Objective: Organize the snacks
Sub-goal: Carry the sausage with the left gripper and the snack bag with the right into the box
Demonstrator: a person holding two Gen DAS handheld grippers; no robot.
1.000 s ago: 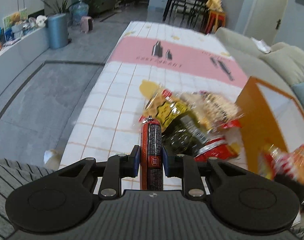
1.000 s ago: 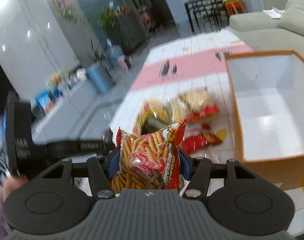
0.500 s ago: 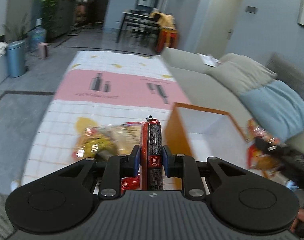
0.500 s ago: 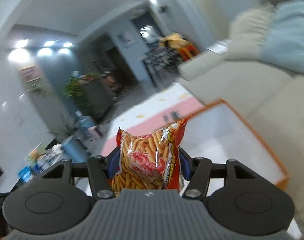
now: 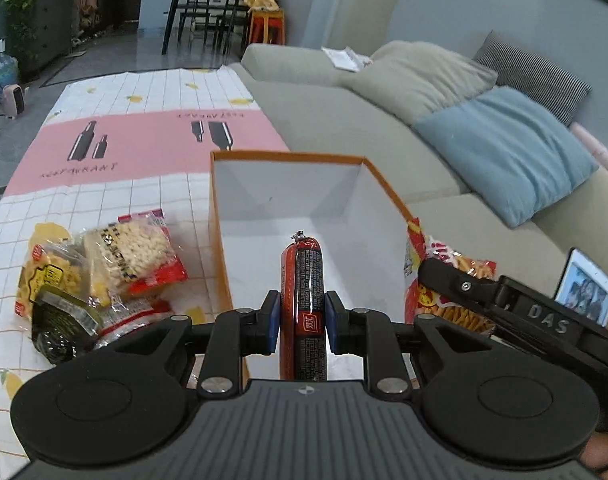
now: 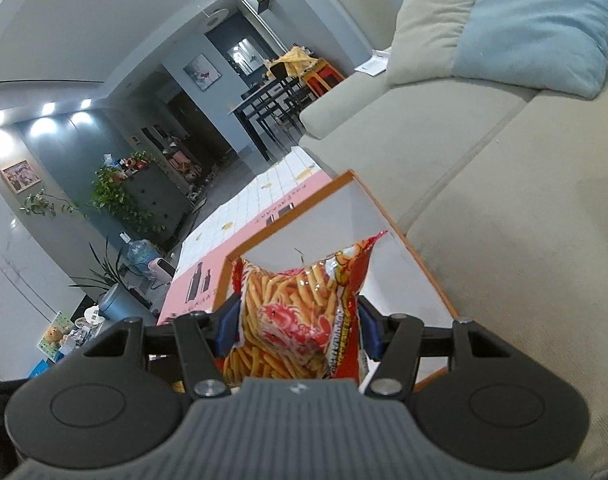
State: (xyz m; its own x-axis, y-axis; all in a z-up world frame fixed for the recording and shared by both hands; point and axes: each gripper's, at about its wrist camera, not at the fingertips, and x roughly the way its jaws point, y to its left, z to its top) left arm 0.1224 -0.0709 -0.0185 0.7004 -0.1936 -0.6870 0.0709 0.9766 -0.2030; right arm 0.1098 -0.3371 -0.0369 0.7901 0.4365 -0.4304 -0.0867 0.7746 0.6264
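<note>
My left gripper (image 5: 302, 322) is shut on a red and black sausage stick (image 5: 302, 280) and holds it above the open orange box (image 5: 287, 157), whose white inside looks bare. My right gripper (image 6: 295, 330) is shut on a red bag of shrimp sticks (image 6: 299, 312) and holds it over the same box (image 6: 428, 276). In the left wrist view the right gripper and its bag (image 5: 444, 280) hang at the box's right wall. A pile of snack packets (image 5: 103, 268) lies on the tablecloth left of the box.
The box stands on a table with a pink and white checked cloth (image 5: 143, 140). A grey sofa (image 5: 344, 112) with a blue cushion (image 5: 504, 148) runs along the table's right side. A tablet (image 5: 586, 286) lies on the sofa seat.
Both grippers have swung right from the snack pile to above the box, each still holding its snack. The right gripper now tilts toward the sofa.
</note>
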